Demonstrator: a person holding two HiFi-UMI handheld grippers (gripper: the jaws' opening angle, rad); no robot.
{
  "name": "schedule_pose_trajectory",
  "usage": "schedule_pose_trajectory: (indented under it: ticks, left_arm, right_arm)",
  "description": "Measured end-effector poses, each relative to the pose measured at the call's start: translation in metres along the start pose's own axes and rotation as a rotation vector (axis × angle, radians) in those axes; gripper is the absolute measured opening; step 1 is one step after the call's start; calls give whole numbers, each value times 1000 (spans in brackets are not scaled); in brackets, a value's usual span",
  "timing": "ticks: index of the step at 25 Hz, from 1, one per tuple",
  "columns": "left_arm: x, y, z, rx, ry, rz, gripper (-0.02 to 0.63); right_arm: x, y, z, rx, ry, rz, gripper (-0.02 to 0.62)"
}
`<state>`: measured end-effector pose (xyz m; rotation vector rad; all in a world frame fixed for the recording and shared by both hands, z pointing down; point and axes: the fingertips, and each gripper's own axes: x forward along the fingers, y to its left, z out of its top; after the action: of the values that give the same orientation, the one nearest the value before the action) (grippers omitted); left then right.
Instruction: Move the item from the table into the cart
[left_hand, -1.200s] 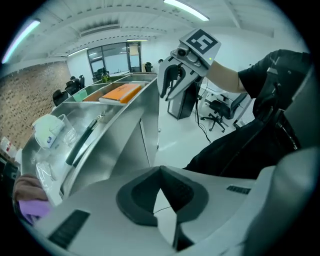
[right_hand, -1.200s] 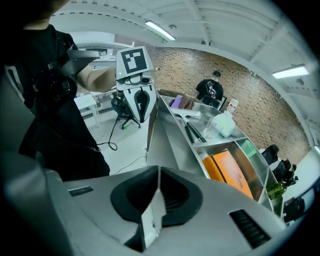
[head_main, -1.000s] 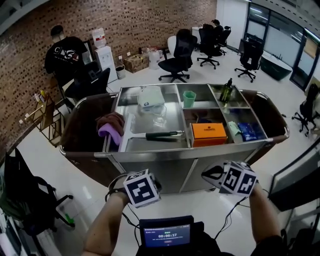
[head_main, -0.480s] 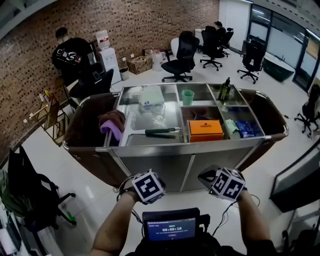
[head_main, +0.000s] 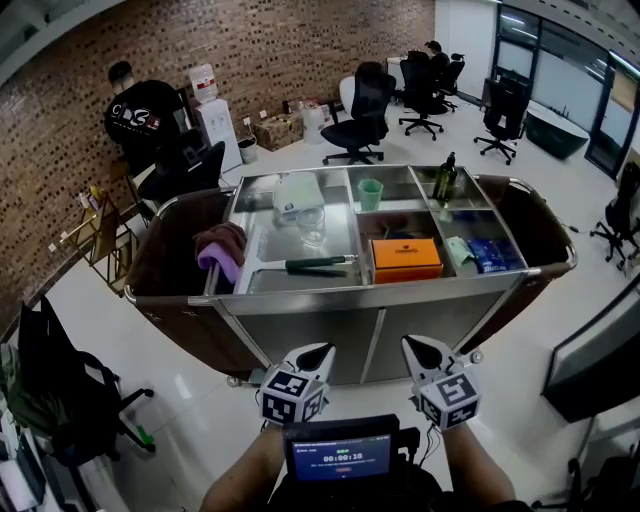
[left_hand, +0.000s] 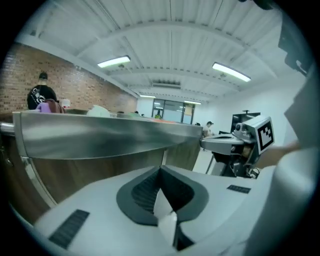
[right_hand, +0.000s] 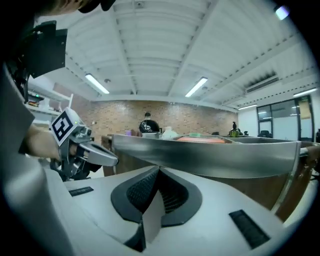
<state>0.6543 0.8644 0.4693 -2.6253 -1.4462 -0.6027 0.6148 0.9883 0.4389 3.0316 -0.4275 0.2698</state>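
A steel-topped cart (head_main: 370, 295) with several compartments stands in front of me. It holds an orange box (head_main: 405, 258), a purple cloth (head_main: 222, 262), a black-handled tool (head_main: 320, 265), a clear glass (head_main: 312, 224), a green cup (head_main: 371, 193), a dark bottle (head_main: 445, 181) and blue packets (head_main: 492, 254). My left gripper (head_main: 318, 350) and right gripper (head_main: 415, 345) hang side by side below the cart's front wall, pointing at it. Both are shut with nothing between the pads. The left gripper view shows shut jaws (left_hand: 160, 170) under the cart rim (left_hand: 100, 135); the right gripper view shows the same (right_hand: 159, 170).
A person in black (head_main: 140, 120) stands at the back left near a water dispenser (head_main: 212, 115). Office chairs (head_main: 363, 110) stand behind the cart, another chair (head_main: 60, 400) at my left. A small screen (head_main: 340, 455) sits at my chest. White floor surrounds the cart.
Both grippers have dropped lower and drawn back toward my body, turning their tips toward the cart. The cart's contents have not moved.
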Motion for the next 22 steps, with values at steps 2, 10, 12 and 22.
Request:
schedule_pose_trajectory:
  ticks: [2, 10, 12, 22]
  left_arm:
    - [-9, 3, 13, 6, -96, 49, 5]
    - [-38, 12, 37, 17, -297, 158, 3]
    - [-42, 13, 37, 24, -314, 170, 3]
    - [-63, 15, 42, 64, -418, 241, 3]
  right_arm:
    - [-6, -3, 7, 22, -76, -33, 15]
    - [-30, -5, 24, 100, -237, -76, 15]
    - [-30, -7, 25, 106, -249, -79, 15]
    - [-33, -20, 23, 102, -255, -101, 15]
